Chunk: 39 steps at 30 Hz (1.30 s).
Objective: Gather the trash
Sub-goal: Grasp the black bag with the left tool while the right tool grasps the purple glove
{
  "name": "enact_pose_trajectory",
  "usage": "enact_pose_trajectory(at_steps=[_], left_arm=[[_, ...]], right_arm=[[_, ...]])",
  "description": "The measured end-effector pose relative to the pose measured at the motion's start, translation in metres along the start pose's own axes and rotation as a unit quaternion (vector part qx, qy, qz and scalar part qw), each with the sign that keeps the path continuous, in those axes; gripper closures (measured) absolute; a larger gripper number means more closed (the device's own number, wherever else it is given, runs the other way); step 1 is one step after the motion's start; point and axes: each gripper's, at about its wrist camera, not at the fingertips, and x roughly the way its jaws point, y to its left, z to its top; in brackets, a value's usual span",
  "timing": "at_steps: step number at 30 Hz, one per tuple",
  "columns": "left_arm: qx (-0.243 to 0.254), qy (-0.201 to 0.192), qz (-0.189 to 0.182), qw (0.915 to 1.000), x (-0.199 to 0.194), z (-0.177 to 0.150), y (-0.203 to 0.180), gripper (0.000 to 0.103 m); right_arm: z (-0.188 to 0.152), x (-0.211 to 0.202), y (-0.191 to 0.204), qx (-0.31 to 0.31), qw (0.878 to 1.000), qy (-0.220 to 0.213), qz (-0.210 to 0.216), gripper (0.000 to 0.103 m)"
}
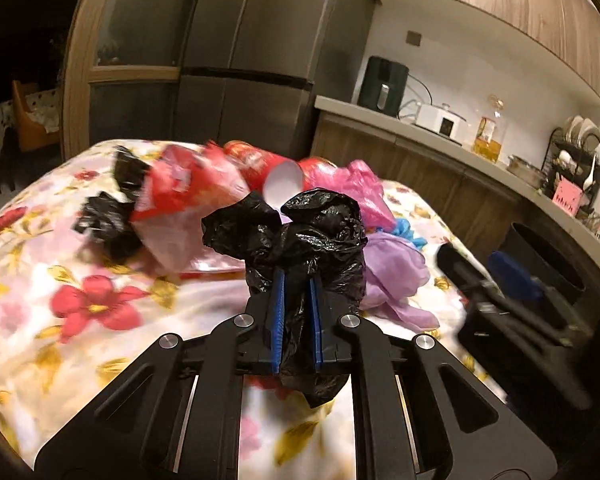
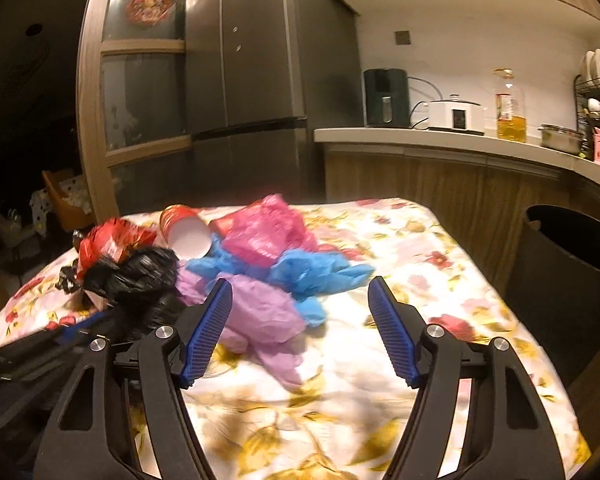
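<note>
Left tool: we are clamping our left tool (image 1: 298, 312) on a crumpled black plastic bag (image 1: 300, 236); its blue ribbed pads are pinching the film, and the bag is riding clear above the cloth.
Right tool: we are holding our right tool (image 2: 300, 308) spread wide with nothing between its pads, poised just over the near edge of the heap.
Progress: we are judging the job to be at an early stage; one piece is gripped but not yet binned, and most of the litter is lying on the worktop.
Left to collect: we are seeing a crumpled lilac plastic bag (image 2: 256, 316), a crumpled blue plastic bag (image 2: 312, 276), a crumpled pink plastic bag (image 2: 268, 232), a red paper cup with a white inside (image 2: 186, 232) lying on its side, a red foil snack wrapper (image 2: 108, 244), and a second wad of black film (image 1: 104, 216) beside that wrapper.
Bin: we are facing a dark round waste bin (image 2: 572, 280) standing on the floor off the worktop's right side; its contents are hidden from us.
Surface: we are working over a worktop covered with a white cloth printed with red and yellow flowers (image 2: 420, 300).
Room: we are standing in a dim kitchen, with a tall grey refrigerator (image 2: 256, 60) behind and a pale counter (image 2: 420, 138) carrying a dark green appliance, a white cooker, an oil bottle and a dish rack.
</note>
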Motion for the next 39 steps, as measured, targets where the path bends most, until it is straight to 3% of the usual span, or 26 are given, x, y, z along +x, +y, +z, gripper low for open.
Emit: enact_pose_trajectory(at_steps=[8, 12, 19, 21, 25, 39], left_arm=[[-0.008, -0.026, 0.009, 0.9996, -0.022, 0.009, 0.011, 0.093], [-0.009, -0.027, 0.009, 0.9996, -0.024, 0.009, 0.012, 0.093], [-0.01, -0.023, 0.011, 0.9996, -0.023, 0.011, 0.014, 0.093], [-0.011, -0.022, 0.011, 0.9996, -0.023, 0.012, 0.014, 0.092], [-0.006, -0.024, 0.011, 0.9996, -0.025, 0.013, 0.011, 0.092], [0.021, -0.037, -0.004, 0.9991, -0.04, 0.014, -0.019, 0.092]], right_arm=[[0.001, 0.029, 0.011, 0.0, 1.0, 0.025, 0.01, 0.036], [-0.003, 0.04, 0.011, -0.003, 0.999, 0.05, 0.02, 0.048], [-0.004, 0.043, 0.013, -0.012, 0.997, 0.066, 0.048, 0.089], [-0.004, 0.039, 0.014, -0.016, 0.997, 0.063, 0.051, 0.094], [-0.003, 0.028, 0.011, -0.017, 0.997, 0.055, 0.053, 0.099], [0.015, -0.042, -0.025, 0.01, 0.999, -0.001, 0.034, 0.1]])
